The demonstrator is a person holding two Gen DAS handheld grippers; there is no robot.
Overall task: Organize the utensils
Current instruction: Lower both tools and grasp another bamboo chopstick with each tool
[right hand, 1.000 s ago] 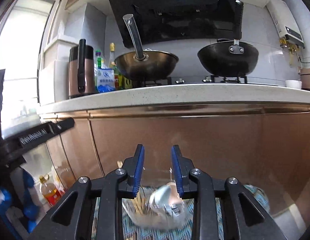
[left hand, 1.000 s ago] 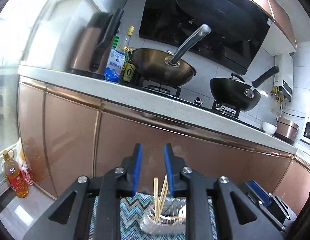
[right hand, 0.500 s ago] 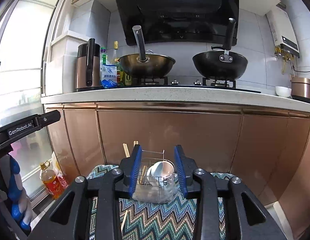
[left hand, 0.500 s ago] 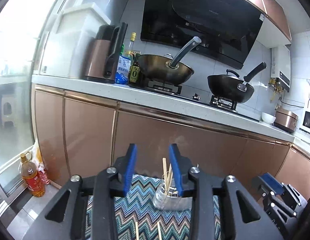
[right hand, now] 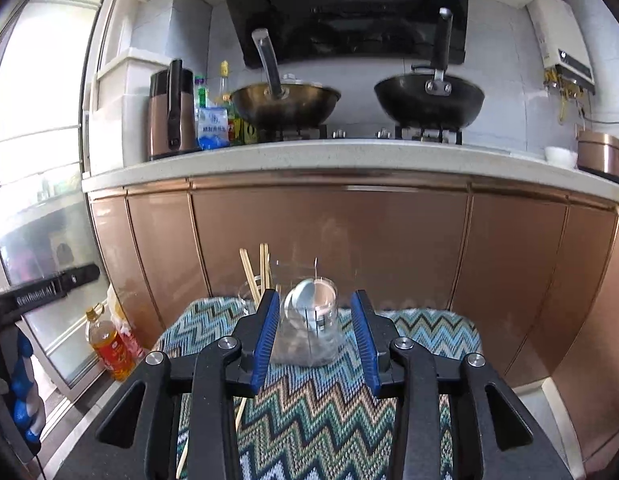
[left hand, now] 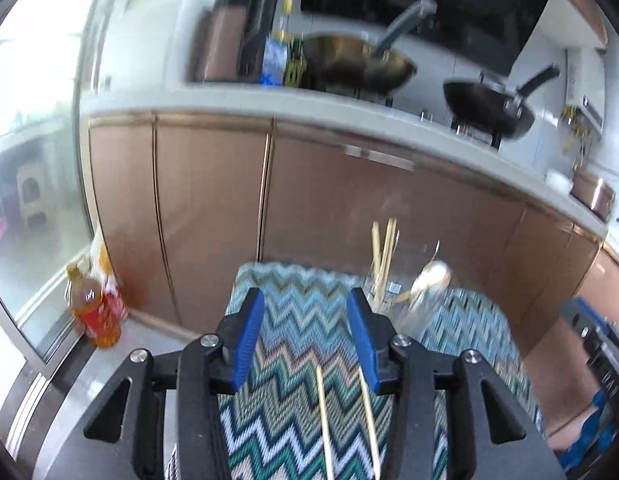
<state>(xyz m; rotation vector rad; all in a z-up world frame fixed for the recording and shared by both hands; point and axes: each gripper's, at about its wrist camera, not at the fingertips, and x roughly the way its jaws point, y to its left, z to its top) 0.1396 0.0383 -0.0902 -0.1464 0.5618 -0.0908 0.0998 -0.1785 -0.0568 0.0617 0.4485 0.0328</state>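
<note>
A clear utensil holder (right hand: 309, 336) stands on a zigzag-patterned cloth (right hand: 329, 408), with upright chopsticks (right hand: 257, 272) and a metal spoon (right hand: 305, 304) in it. My right gripper (right hand: 315, 340) is open and empty, just short of the holder. In the left wrist view the holder (left hand: 413, 300) is ahead to the right. Two loose chopsticks (left hand: 323, 420) lie on the cloth (left hand: 301, 340) below my left gripper (left hand: 305, 340), which is open and empty. One loose chopstick (right hand: 239, 412) shows at the cloth's left in the right wrist view.
Copper cabinet doors (right hand: 329, 248) rise behind the cloth under a white counter (right hand: 349, 156) with two woks and bottles. An oil bottle (right hand: 109, 344) stands on the floor at left by a glass door. The right gripper shows at the left view's right edge (left hand: 597, 360).
Both grippers have tilted down and drawn back, so more of the cloth shows. The two loose chopsticks have come into full view under my left gripper. Both grippers have opened wider.
</note>
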